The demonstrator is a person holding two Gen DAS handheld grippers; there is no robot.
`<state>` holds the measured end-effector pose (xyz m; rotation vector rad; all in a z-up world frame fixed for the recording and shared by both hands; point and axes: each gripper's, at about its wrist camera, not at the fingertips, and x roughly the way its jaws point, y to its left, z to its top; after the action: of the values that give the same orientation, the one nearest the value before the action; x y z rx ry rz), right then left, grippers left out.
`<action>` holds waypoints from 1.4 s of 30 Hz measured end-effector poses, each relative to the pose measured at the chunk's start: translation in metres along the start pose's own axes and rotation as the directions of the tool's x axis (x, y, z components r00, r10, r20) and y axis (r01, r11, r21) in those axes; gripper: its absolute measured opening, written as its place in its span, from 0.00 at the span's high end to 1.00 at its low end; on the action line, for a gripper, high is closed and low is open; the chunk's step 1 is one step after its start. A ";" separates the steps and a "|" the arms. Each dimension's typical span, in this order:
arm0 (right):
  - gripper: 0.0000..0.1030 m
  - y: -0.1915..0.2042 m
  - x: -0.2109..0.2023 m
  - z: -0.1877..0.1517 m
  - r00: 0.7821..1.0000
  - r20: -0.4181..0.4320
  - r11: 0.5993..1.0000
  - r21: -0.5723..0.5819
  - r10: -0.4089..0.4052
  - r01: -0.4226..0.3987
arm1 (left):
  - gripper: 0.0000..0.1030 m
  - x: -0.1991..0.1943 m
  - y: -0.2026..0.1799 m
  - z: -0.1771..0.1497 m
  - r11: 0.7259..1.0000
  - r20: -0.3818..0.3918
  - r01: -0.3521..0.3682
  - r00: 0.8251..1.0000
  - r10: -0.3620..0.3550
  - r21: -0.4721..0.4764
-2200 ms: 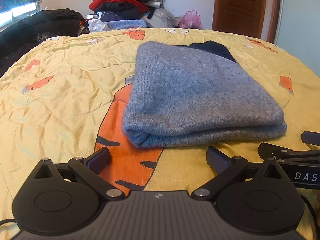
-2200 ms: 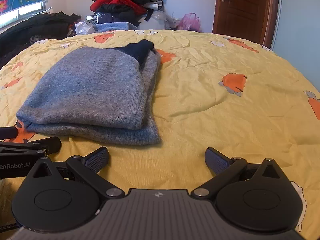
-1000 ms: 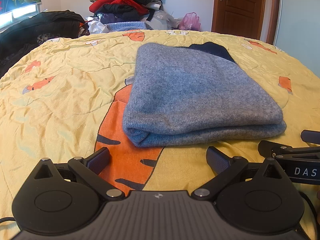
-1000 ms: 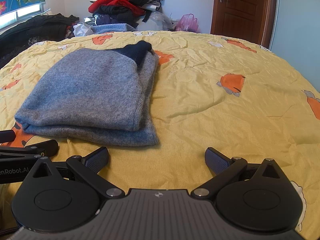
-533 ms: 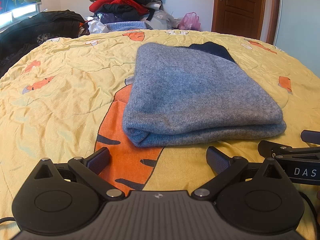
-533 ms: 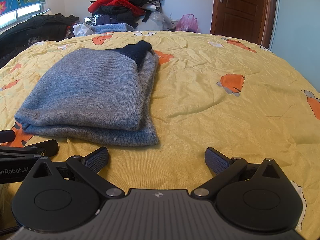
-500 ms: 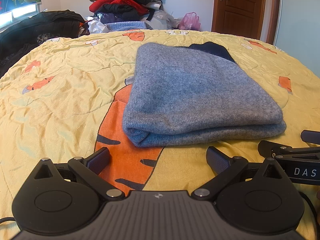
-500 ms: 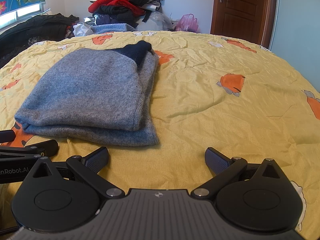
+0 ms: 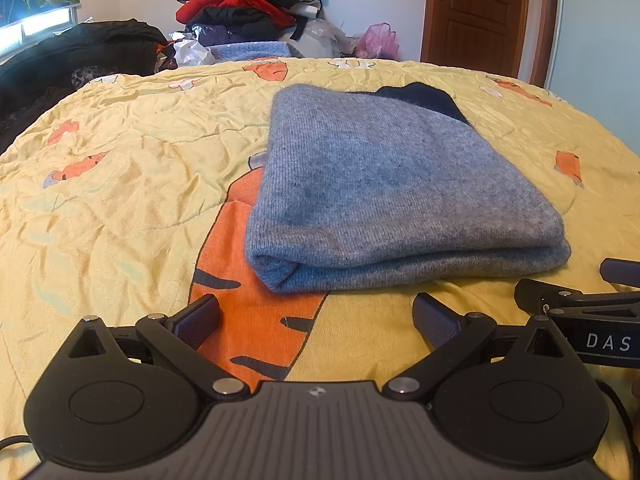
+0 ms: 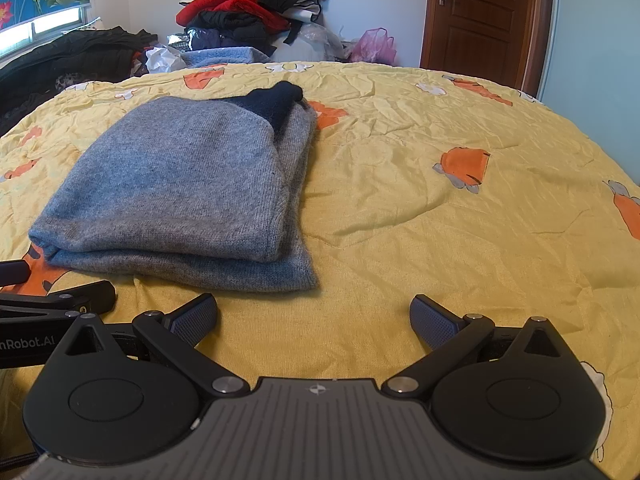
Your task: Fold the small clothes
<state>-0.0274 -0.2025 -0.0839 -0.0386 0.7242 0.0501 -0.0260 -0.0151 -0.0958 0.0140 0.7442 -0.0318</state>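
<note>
While the folded grey knitted sweater (image 9: 392,184) lay on the yellow carrot-print bedspread (image 10: 460,216), I held both grippers near it. The left gripper (image 9: 316,316) and right gripper (image 10: 314,314) had fingers apart, empty.

A grey knit sweater (image 9: 392,184) with a navy part at its far end is seen on a yellow bedspread (image 9: 120,184) printed with orange carrots. Red and black clothes (image 10: 244,12) are piled behind, beside a brown door (image 10: 480,16).
</note>
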 end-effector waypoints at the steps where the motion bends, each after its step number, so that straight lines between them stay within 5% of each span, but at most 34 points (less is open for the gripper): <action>1: 0.00 0.000 0.000 0.000 1.000 0.000 1.000 0.000 0.000 0.000 | 0.00 0.000 0.000 0.000 1.000 0.000 0.000 1.000 0.000 0.000; 42: 0.01 0.000 -0.011 0.005 0.999 -0.034 1.000 0.000 0.005 -0.005 | 0.00 -0.022 0.011 0.004 0.999 -0.048 -0.002 0.999 -0.001 -0.052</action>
<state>-0.0327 -0.2031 -0.0732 -0.0374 0.7586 0.0547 -0.0395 -0.0040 -0.0780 -0.0347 0.7924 -0.0118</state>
